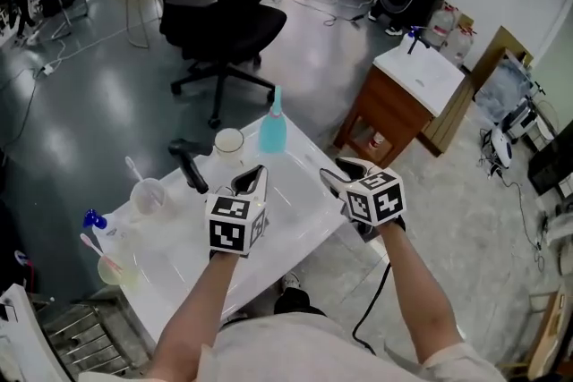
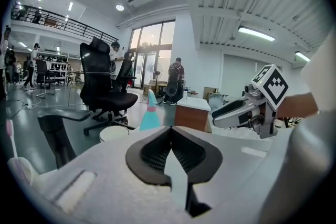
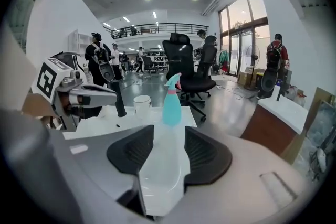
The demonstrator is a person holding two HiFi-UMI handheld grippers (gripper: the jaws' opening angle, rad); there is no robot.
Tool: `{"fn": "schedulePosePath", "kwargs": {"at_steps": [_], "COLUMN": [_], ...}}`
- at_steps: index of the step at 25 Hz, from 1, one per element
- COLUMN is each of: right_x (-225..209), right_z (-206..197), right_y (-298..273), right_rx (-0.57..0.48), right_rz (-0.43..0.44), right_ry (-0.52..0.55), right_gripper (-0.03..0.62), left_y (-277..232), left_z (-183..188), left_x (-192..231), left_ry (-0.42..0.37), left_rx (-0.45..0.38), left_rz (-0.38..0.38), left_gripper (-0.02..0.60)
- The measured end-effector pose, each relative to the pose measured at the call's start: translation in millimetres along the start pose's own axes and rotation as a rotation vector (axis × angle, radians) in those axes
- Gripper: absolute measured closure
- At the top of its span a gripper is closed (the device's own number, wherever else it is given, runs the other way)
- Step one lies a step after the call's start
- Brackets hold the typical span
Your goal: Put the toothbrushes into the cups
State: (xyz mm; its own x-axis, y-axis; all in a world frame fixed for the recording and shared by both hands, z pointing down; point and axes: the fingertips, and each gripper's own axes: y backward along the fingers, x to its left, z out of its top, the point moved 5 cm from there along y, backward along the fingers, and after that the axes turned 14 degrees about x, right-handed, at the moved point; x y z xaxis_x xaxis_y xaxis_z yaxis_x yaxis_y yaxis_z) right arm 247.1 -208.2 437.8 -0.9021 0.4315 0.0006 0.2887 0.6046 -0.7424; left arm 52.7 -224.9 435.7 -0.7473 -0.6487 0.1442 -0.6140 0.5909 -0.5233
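Both tongs hover over the right half of the white table (image 1: 300,215), and neither carries anything. The left tongs (image 2: 171,132) are pinched together at the tips with nothing in them. The right tongs (image 3: 168,139) stand wide apart, with only bare table in the gap and the teal plastic spray bottle (image 3: 171,99) straight ahead beyond them.

Now, where are the brushes? Far over on the left side: a pale toothbrush (image 1: 132,167) stands in the clear plastic cup (image 1: 149,197), and a pink toothbrush (image 1: 89,243) leans out of the yellowish translucent cup (image 1: 114,269) by the near-left corner. Between them sits a small blue object (image 1: 94,219), maybe another brush, but it's too small to call.

So what could go wrong? Plenty lies in the way. A reach to the left has to pass the black T-shaped object (image 1: 188,165) and the short white round cup (image 1: 229,141). A low sweep could clip either one, or topple that tall, narrow bottle. The two cups with brushes look light and sit close to the table edge, so a nudge from a bulky tong body may tip them and spill the brushes. And the left tongs, closed as they are, would only push a thin handle away unless they part first. A slim handle could also twist out of a loose pinch.
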Motion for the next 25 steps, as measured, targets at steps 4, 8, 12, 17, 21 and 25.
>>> {"fn": "schedulePosePath", "kwargs": {"at_steps": [4, 8, 12, 17, 21, 25], "right_x": [-14, -26, -33, -44, -54, -56], "right_z": [-2, -5, -12, -17, -21, -26], "right_y": [-15, -31, -53, -73, -87, -99], "right_rx": [0.096, 0.218, 0.334, 0.439, 0.503, 0.569], "right_rz": [0.041, 0.093, 0.160, 0.158, 0.161, 0.193], "right_ry": [0.047, 0.096, 0.142, 0.181, 0.206, 0.233], "right_gripper": [0.407, 0.410, 0.418, 0.422, 0.425, 0.425], "left_y": [-11, -16, -18, -19, -24, -31], "left_z": [0, 3, 2, 3, 4, 3], "left_x": [-5, -8, -6, 2, 6, 8], "left_ry": [0.003, 0.012, 0.022, 0.039, 0.059, 0.075], "left_rx": [0.007, 0.003, 0.007, 0.005, 0.005, 0.009], "left_rz": [-0.001, 0.007, 0.024, 0.062, 0.089, 0.113], "left_gripper": [0.578, 0.578, 0.578, 0.577, 0.578, 0.578]}}
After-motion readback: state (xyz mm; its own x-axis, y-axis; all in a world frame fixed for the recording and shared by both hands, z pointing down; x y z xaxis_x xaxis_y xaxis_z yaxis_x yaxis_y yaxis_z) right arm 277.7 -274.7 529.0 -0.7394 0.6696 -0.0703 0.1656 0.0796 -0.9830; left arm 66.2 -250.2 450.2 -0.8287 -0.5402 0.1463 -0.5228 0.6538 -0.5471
